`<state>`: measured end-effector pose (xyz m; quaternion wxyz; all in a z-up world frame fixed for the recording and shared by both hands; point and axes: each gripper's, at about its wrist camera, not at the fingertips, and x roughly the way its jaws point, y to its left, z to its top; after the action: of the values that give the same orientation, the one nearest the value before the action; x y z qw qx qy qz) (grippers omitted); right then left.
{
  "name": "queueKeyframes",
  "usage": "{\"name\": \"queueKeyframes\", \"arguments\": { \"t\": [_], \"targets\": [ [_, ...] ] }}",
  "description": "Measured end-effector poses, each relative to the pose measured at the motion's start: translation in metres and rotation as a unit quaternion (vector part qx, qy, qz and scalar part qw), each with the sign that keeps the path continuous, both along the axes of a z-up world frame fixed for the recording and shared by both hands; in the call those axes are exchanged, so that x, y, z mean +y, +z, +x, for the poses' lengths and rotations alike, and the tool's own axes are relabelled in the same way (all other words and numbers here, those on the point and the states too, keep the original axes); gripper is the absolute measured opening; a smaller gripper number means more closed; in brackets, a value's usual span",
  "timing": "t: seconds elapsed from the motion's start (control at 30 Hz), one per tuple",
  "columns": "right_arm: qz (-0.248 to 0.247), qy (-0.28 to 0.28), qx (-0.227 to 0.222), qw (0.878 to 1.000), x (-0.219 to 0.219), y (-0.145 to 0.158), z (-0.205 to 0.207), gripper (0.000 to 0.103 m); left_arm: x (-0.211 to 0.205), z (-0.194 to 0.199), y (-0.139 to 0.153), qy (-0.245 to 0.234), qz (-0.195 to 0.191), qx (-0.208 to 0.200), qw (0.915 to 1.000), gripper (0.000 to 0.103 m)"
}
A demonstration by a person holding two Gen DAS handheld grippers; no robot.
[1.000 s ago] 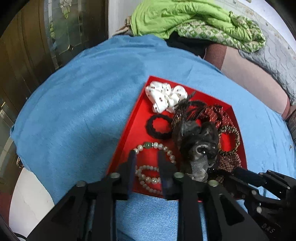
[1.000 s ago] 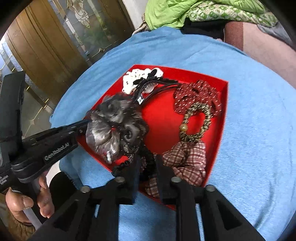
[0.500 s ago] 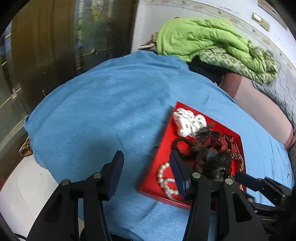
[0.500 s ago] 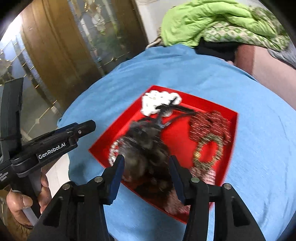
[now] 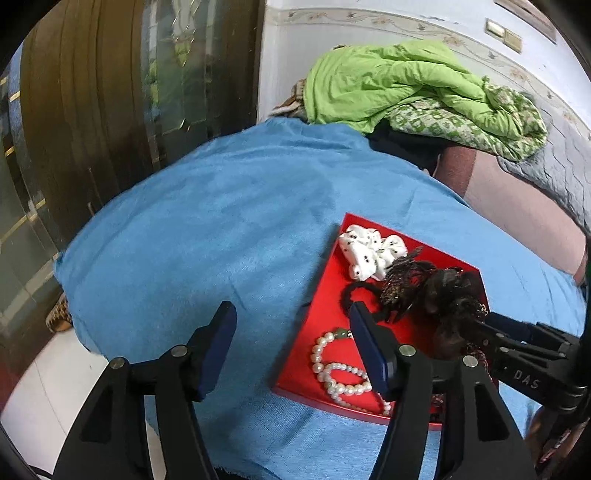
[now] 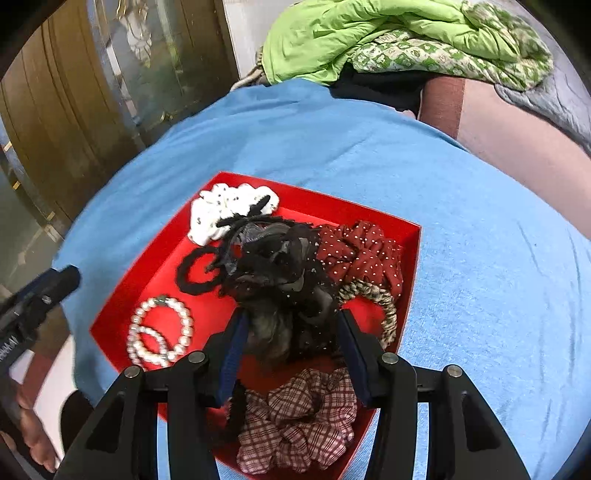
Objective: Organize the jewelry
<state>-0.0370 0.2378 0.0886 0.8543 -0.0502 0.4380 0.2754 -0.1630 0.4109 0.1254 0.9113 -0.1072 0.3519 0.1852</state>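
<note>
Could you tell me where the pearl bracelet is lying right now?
The pearl bracelet lies in the near-left corner of the red tray in the right wrist view, just in front of the black hair tie.

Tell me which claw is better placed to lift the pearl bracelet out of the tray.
Left, probably. The left claw is open with one finger right beside the pearl bracelet at the red tray's near-left corner. The right claw straddles the black hair piece instead.

Blue cloth (image 5: pixel 229 229) covers the tabletop, dark wooden door with patterned glass (image 5: pixel 110 110) off its left edge, white wall (image 5: pixel 369 33) behind, and a green blanket (image 5: pixel 388 81) heaped past the far edge.
</note>
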Motion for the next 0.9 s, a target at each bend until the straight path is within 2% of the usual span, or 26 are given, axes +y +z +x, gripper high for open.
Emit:
{"name": "queueKeyframes", "arguments": {
  "t": [0.1, 0.17, 0.23, 0.37, 0.43, 0.6, 0.7, 0.77, 0.9],
  "targets": [
    [0.025, 0.025, 0.003, 0.999, -0.001, 0.008, -0.008, 0.054, -0.013, -0.004, 0.011, -0.004, 0.027, -0.020, 0.9994, 0.073],
    [0.038, 0.044, 0.011, 0.998, -0.001, 0.009, -0.014, 0.054, -0.021, -0.007, 0.020, -0.005, 0.041, -0.036, 0.9985, 0.075],
    [0.049, 0.058, 0.016, 0.997, -0.002, 0.011, -0.021, 0.054, -0.027, -0.009, 0.026, -0.004, 0.057, -0.044, 0.9974, 0.084],
    [0.061, 0.058, 0.020, 0.996, -0.014, 0.015, -0.033, 0.054, -0.050, -0.016, 0.042, 0.004, 0.120, -0.069, 0.9904, 0.091],
    [0.064, 0.045, 0.020, 0.997, -0.028, 0.016, -0.039, 0.055, -0.061, -0.020, 0.050, 0.006, 0.137, -0.083, 0.9870, 0.099],
    [0.068, -0.013, 0.018, 0.997, -0.076, 0.019, -0.052, 0.057, -0.086, -0.025, 0.067, 0.012, 0.163, -0.104, 0.9810, 0.102],
    [0.056, -0.055, 0.005, 0.997, -0.102, 0.023, -0.060, 0.058, -0.102, -0.027, 0.075, 0.000, 0.163, -0.114, 0.9800, 0.103],
    [0.053, -0.081, -0.001, 0.995, -0.120, 0.025, -0.066, 0.063, -0.117, -0.027, 0.079, -0.010, 0.162, -0.117, 0.9798, 0.103],
    [0.049, -0.116, -0.013, 0.992, -0.146, 0.030, -0.077, 0.069, -0.140, -0.022, 0.080, -0.054, 0.144, -0.100, 0.9831, 0.103]
  ]
}}
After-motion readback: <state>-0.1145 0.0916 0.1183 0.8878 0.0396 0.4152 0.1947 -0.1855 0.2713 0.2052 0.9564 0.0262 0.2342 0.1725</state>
